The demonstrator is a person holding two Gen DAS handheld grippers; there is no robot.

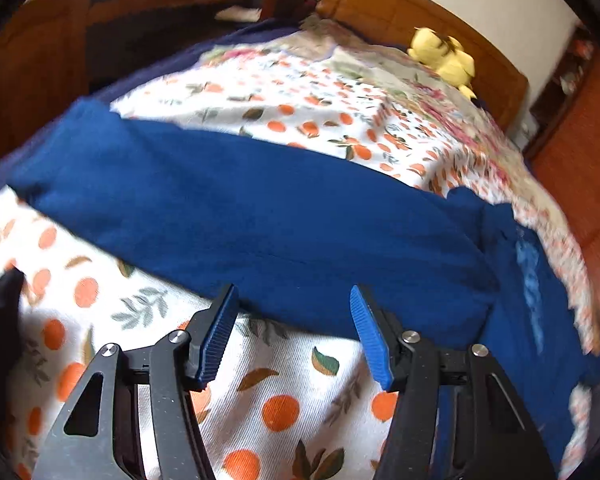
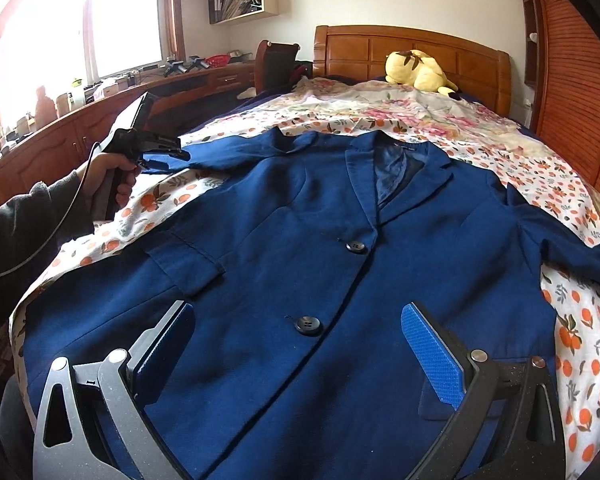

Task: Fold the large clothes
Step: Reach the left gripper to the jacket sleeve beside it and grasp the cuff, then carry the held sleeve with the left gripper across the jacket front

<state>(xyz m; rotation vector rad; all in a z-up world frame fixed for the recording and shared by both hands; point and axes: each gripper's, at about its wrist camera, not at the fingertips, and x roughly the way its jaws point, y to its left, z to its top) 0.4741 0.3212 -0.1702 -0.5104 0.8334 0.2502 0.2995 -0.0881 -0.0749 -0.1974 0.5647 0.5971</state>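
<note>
Fingers of the left gripper (image 1: 292, 300) are seen spread, nothing between them, tips poised at the near edge of the left sleeve (image 1: 240, 216); no pinch is made yet. Fingers of the right gripper (image 2: 300, 344) are held wide apart above the lower front of the blue jacket (image 2: 320, 248), nothing clamped.

The jacket is laid face up on the orange-print bedspread (image 2: 580, 320), buttoned, collar toward the headboard (image 2: 412, 52), both sleeves thrown outward.

Step judged in hand: the first fold, approach to the left sleeve. Next move is judged to call for the pads being lowered over the sleeve edge, closed on the cloth, then the sleeve carried inward across the chest.

Hard to make out: the left wrist view is smeared by motion, so contact between tips and cloth cannot be settled. The sleeve's cuff is not identified. The jacket hem is cut off below the right gripper. The right sleeve (image 2: 580, 252) runs out of frame. A yellow plush toy (image 2: 416, 70) is noted by the headboard.
</note>
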